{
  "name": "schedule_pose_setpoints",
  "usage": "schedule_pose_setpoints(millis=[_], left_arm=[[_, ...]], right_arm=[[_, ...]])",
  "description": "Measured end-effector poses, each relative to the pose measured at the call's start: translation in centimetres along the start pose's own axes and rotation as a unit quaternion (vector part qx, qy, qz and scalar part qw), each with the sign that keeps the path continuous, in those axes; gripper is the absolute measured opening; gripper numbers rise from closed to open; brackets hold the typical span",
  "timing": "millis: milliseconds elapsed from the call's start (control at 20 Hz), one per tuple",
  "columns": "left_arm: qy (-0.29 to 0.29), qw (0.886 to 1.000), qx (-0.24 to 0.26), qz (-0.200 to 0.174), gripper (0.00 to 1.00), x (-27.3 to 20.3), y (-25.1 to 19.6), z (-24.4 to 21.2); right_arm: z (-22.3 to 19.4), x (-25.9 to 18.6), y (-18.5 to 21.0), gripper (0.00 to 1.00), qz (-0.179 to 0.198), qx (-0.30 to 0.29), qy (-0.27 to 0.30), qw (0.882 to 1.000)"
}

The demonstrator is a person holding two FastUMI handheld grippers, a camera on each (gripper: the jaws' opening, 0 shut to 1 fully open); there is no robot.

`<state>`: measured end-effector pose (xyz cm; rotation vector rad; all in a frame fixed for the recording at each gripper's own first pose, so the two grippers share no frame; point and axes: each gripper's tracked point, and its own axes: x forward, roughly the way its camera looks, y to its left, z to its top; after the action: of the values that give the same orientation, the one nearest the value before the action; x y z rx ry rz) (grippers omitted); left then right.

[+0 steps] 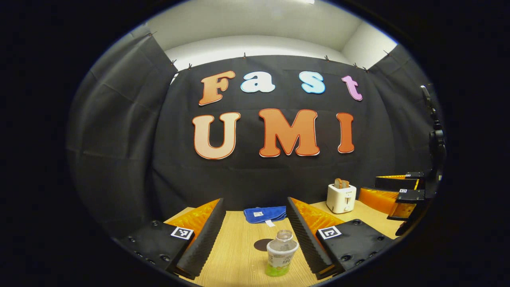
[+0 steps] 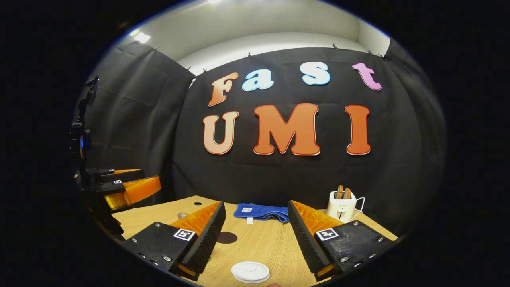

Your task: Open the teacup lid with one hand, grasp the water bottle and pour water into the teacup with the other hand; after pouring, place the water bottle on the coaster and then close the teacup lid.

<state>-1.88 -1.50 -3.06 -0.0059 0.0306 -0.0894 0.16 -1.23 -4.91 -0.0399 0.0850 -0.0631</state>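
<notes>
A small clear water bottle [image 1: 281, 253] with a pale label and green base stands upright on the wooden table [image 1: 239, 247], between the fingers of my left gripper [image 1: 255, 200], which is open and not touching it. A dark round coaster [image 1: 263, 244] lies just behind the bottle. In the right gripper view a white round teacup lid [image 2: 250, 272] sits low between the fingers of my right gripper [image 2: 256, 203], also open. The cup under the lid is hidden. The coaster [image 2: 227, 237] lies beside the right gripper's left finger.
A folded blue cloth [image 1: 265, 214] lies at the table's back by the black wall. A white toaster [image 1: 341, 197] with toast stands at the back right. The right gripper [image 1: 400, 191] hovers at far right; the left gripper [image 2: 119, 185] shows at far left.
</notes>
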Motion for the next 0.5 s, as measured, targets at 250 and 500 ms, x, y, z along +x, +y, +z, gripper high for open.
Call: schedule_pose_setpoints(millis=[250, 500], left_arm=[[0.016, 1.0, -0.006, -0.012, 0.96, -0.7, -1.2, -2.5], [0.043, 0.998, -0.031, -0.024, 0.98, -0.8, -1.2, -5.2]], right_arm=[[-2.6, 0.4, 0.5, 0.94, 0.006, 0.007, 0.028, 1.0], [-6.8, 0.8, 0.4, 0.92, 0.002, -0.003, 0.074, 0.997]])
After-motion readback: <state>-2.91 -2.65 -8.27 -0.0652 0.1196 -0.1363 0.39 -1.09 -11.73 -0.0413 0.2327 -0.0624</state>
